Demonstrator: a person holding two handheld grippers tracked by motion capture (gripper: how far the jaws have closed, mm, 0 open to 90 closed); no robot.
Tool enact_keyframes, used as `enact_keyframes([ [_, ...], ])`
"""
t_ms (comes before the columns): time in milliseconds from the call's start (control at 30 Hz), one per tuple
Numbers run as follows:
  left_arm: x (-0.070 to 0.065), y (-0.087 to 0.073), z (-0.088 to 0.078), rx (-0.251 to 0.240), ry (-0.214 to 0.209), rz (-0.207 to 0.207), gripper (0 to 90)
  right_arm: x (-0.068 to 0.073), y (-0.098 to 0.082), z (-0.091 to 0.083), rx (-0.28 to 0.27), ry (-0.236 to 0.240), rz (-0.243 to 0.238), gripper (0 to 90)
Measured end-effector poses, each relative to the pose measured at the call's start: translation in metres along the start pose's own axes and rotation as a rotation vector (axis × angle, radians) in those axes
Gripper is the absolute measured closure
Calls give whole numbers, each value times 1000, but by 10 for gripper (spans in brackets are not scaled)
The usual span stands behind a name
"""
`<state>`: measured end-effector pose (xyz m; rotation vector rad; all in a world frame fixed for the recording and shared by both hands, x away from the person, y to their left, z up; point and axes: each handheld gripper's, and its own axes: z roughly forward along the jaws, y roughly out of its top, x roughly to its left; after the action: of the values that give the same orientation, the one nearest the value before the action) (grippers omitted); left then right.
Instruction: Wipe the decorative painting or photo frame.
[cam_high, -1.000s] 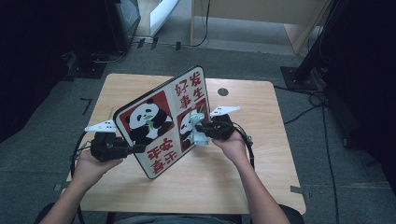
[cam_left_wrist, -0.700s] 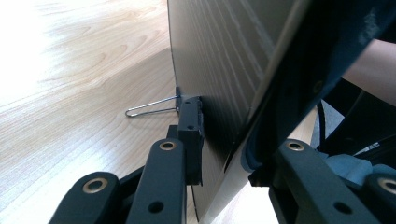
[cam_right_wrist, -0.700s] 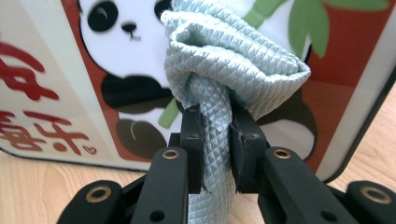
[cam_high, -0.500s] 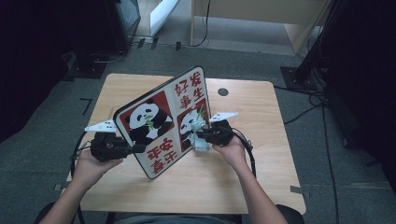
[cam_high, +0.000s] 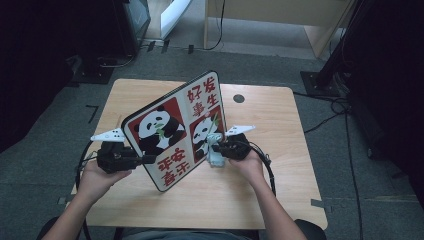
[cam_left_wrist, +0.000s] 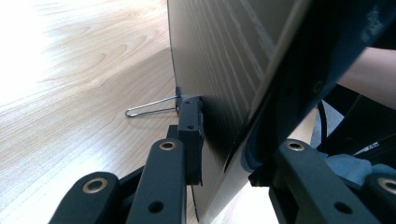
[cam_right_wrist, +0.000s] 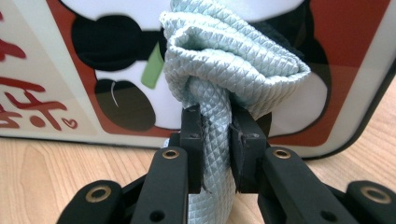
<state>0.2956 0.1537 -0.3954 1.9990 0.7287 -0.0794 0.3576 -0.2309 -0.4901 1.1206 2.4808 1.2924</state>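
table (cam_high: 280, 200): light wood top, small round hole (cam_high: 239, 98) in it beyond the board's far edge
panda board (cam_high: 177, 127): big flat rounded-corner panel, stands tilted on its lower edge on the table near the middle, printed face toward the person; two panda pictures on red, red characters on cream; in the left gripper view its back is wood-grained (cam_left_wrist: 219, 60) and a thin wire stand (cam_left_wrist: 152, 108) sticks out from the back low down, just above the table
left gripper (cam_high: 145, 159): at the board's left edge, low; jaws narrow and clamped on that edge, one pad on the wood-grain back, the other on the printed face, so it holds the board up
right gripper (cam_high: 216, 150): in front of the board's printed face, right lower part; jaws pinched nearly together on the cloth
cloth (cam_right_wrist: 224, 70): pale blue-green quilted rag, bunched into a wad, twisted tail running down between the right gripper's pads; the wad sits against the board's face over the right-hand panda, whether it presses the surface cannot tell; in the high view it shows as a pale lump (cam_high: 216, 159) at the board's lower right
hands: left hand (cam_high: 97, 180) and right hand (cam_high: 250, 167) each wrap a gripper body, either side of the board, forearms coming from the near table edge
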Motion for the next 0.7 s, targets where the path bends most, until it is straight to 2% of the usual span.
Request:
enact_keyframes([
  [367,0,0,0,0,-4,-3,733,-2,4,-2,23,8,36,783],
  [567,1,0,0,1,-7,-6,733,-5,9,-10,-18,3,67,783],
  [700,1,0,0,1,-8,-6,733,-5,15,-17,-41,0,70,783],
])
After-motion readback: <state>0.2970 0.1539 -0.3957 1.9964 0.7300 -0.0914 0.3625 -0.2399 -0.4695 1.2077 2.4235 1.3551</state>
